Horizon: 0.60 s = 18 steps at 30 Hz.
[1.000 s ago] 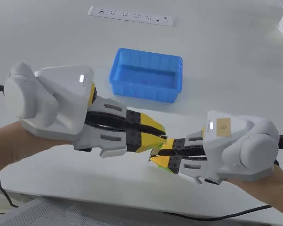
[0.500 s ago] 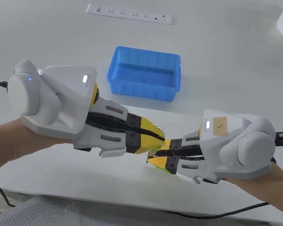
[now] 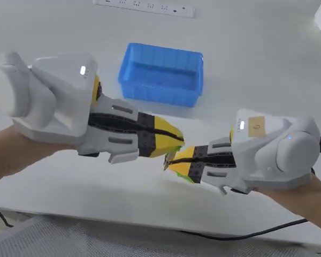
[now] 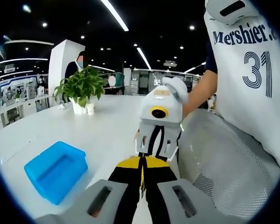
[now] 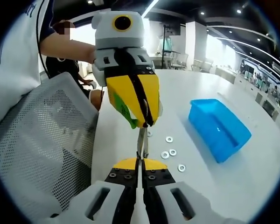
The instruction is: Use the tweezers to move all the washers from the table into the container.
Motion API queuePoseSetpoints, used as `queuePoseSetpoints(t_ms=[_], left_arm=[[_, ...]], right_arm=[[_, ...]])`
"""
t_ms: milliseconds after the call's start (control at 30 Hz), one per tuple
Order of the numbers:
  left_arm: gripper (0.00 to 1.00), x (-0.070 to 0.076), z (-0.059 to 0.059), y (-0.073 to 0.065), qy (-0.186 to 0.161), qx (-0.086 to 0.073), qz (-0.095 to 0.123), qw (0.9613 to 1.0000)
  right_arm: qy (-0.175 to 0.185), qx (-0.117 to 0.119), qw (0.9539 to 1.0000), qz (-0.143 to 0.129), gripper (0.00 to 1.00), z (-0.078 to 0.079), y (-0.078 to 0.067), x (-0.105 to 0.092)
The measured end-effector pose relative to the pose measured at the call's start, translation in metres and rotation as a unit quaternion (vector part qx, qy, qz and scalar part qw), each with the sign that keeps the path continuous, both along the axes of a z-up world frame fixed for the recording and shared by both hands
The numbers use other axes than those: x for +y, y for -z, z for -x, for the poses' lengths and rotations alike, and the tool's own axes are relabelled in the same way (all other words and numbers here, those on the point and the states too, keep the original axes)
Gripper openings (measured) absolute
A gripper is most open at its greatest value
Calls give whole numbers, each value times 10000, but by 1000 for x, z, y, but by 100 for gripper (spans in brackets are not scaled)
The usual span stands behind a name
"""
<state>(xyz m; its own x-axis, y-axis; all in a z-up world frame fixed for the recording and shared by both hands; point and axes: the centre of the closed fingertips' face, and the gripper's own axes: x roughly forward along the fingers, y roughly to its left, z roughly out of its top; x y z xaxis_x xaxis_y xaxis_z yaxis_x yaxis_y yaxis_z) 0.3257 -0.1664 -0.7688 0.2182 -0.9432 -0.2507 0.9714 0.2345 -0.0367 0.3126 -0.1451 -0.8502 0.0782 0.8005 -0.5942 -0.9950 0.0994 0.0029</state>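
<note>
We see the right hand-held gripper (image 5: 141,162) clamped shut on slim metal tweezers (image 5: 141,142), whose far end sits between the closed yellow jaws of the left hand-held gripper (image 5: 143,124). Beside them, flat metal ring washers (image 5: 169,153) lie scattered on the smooth white tabletop (image 5: 200,179), near the blue rectangular plastic container (image 5: 219,127).

white table (image 3: 267,80) carries a blue container (image 3: 161,74), a power strip (image 3: 144,7) beyond it, and loose washers (image 5: 164,154).
</note>
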Motion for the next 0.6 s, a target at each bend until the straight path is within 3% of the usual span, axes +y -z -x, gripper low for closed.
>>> queuePoseSetpoints(t_ms=[367,600], left_arm=[[4,-3,-9,-2,-88,-7,101,9999],[4,-3,-17,-10,-203,14,343,9992]], right_arm=[[239,-11,9997,-41,4,-8,2,2],[378,-25,9992,-129,6,-19,-3,5]])
